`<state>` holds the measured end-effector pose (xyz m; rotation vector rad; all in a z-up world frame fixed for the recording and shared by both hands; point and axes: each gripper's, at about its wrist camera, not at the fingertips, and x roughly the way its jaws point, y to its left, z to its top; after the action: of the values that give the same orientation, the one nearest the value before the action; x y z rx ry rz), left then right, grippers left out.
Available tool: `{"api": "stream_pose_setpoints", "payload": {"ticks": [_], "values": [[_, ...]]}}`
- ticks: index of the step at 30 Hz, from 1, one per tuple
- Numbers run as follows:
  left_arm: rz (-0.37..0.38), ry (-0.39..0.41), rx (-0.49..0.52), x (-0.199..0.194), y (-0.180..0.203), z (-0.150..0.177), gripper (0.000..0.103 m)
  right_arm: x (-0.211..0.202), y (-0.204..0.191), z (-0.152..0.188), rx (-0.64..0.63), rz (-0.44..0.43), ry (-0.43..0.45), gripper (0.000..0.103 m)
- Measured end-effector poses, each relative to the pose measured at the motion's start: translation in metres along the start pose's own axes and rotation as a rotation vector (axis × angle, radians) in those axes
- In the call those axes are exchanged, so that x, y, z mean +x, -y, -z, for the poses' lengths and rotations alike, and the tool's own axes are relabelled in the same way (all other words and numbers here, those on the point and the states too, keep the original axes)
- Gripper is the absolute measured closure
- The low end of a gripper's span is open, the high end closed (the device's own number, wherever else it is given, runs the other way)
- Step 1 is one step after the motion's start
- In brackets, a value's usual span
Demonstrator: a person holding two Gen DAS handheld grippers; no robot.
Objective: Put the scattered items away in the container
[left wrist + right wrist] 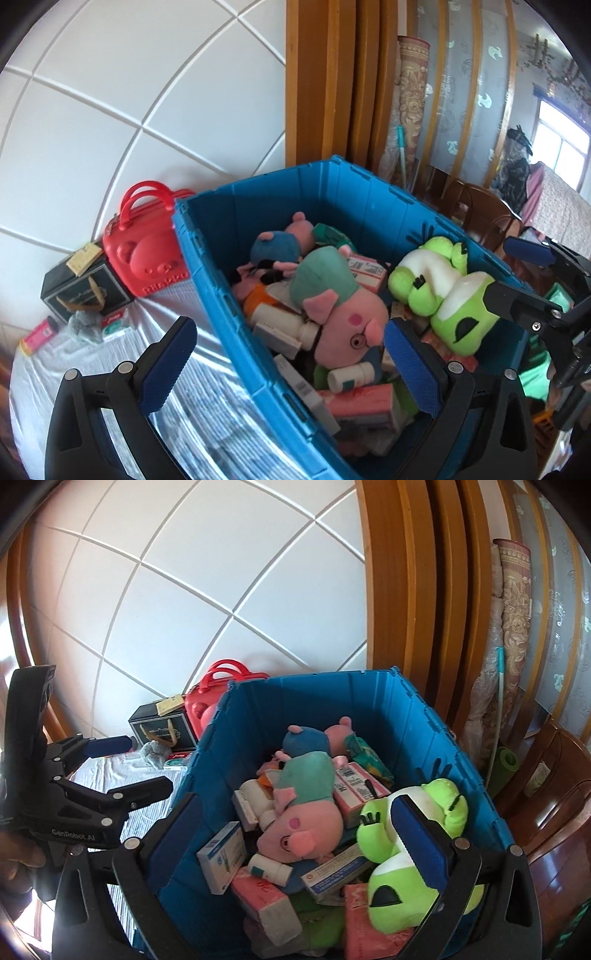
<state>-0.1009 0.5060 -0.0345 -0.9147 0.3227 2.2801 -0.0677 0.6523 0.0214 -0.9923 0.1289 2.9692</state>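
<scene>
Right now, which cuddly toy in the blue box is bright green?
The frog plush, at the right side of the blue box. The others, a pig in a teal dress and a pig in blue, are pink.

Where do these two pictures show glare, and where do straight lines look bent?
Left wrist view: glare on the shiny tablecloth and the bright window; wall lines curve. Right wrist view: wall lines and the door frame bow; corners are black.
</scene>
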Motion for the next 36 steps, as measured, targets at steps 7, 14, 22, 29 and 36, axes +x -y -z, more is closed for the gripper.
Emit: {"api": "stream_pose_setpoints", "payload": {"ticks": [7,14,22,29,36], "values": [[-0.130,-0.002,-0.148,-0.043,-0.065,0.059,0.000,-0.001,-0.081,0.011,-0.064,-0.058,-0.016,0.000],[-0.233,-0.006,-0.252,-0.104,-0.129,0.127,0.000,-0.008,-0.179,0.027,-0.142,-0.129,-0.033,0.000],[-0.335,-0.044,-0.331,-0.180,-0.193,0.216,0.000,-0.025,-0.289,0.070,-0.178,-0.165,-0.098,0.000],[-0.379,-0.057,-0.371,-0.235,-0.226,0.273,0.000,-0.043,-0.353,0.111,-0.182,-0.166,-0.145,0.000],[-0.381,-0.076,-0.375,-0.264,-0.238,0.309,0.000,-0.062,-0.388,0.139,-0.171,-0.148,-0.168,0.000]]}}
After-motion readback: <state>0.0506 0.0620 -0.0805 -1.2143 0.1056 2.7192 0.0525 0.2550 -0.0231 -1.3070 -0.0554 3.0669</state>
